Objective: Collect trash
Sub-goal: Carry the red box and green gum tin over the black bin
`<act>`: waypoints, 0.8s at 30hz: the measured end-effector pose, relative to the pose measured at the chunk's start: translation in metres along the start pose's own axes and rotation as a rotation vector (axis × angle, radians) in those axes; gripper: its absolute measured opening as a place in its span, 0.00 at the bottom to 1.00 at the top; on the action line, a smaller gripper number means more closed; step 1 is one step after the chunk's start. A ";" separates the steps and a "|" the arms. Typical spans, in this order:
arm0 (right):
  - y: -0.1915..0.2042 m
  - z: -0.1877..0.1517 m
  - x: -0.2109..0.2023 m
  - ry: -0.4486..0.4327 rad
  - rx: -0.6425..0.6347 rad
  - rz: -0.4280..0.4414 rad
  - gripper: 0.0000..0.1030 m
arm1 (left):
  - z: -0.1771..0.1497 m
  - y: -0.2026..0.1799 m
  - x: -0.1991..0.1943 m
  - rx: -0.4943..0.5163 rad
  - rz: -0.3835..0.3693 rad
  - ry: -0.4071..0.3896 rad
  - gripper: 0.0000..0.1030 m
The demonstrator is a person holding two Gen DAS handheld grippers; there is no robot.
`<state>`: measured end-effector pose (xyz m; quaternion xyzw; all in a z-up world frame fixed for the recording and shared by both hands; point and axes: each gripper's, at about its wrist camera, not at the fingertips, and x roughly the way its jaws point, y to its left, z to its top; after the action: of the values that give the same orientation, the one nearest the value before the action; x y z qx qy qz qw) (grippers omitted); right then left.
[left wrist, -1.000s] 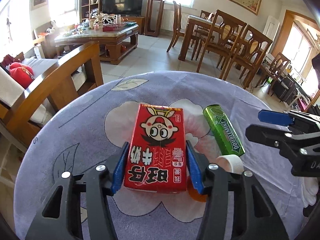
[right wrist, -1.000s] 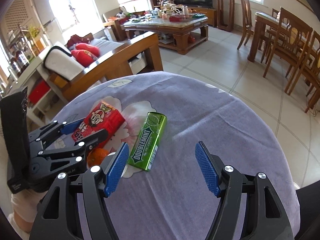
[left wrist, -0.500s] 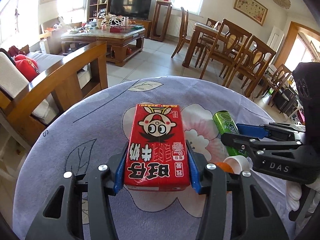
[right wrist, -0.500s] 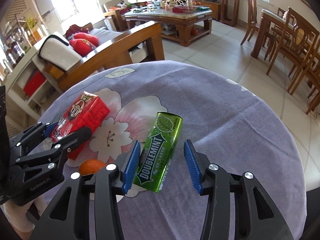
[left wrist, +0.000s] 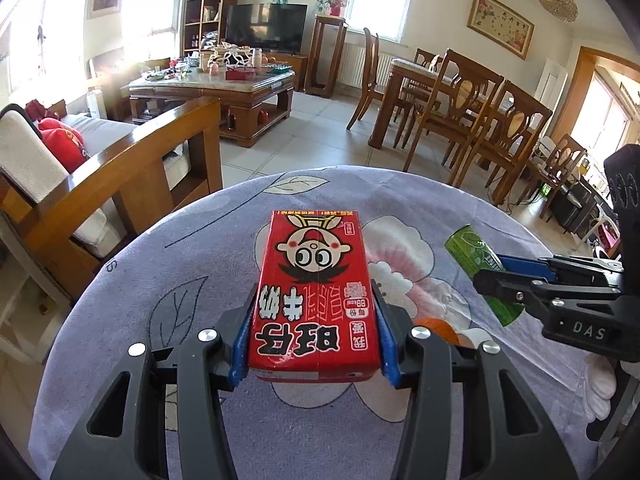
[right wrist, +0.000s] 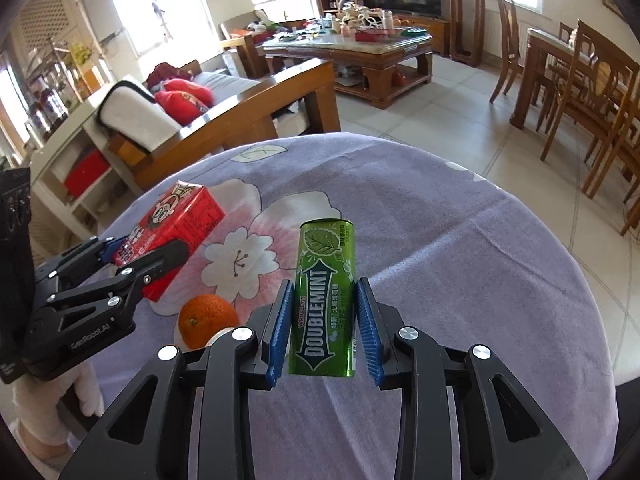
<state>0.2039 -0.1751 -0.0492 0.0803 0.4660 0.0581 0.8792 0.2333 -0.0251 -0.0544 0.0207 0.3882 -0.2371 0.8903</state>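
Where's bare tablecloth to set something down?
Free: the far tablecloth beyond and right of the Doublemint can. Crowded: between the red milk carton and can, where the orange sits.

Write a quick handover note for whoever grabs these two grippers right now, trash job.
Left gripper: shut on the red carton, gripped at its near end.
Right gripper: shut on the green gum can, pads on both its sides.
An orange lies on the purple tablecloth between the grippers, with a small white item by it, mostly hidden.
Done: both pieces of trash are gripped.
Left: carry both to a bin; none is in view. Then check whether the white item is trash too.
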 end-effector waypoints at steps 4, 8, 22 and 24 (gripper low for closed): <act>-0.023 -0.014 -0.034 -0.042 0.041 0.045 0.31 | 0.000 -0.012 -0.017 0.005 -0.024 -0.052 0.47; -0.047 -0.035 -0.072 -0.096 0.096 0.086 0.31 | -0.002 -0.038 -0.034 0.037 -0.043 -0.088 0.47; -0.168 -0.138 -0.219 -0.342 0.330 0.113 0.31 | -0.007 -0.200 -0.068 0.222 -0.245 -0.161 0.48; -0.193 -0.152 -0.238 -0.377 0.380 0.106 0.31 | -0.009 -0.227 -0.066 0.250 -0.278 -0.160 0.48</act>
<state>-0.0504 -0.3929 0.0221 0.2778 0.2917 -0.0005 0.9153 0.0890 -0.1971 0.0188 0.0584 0.2830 -0.4051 0.8674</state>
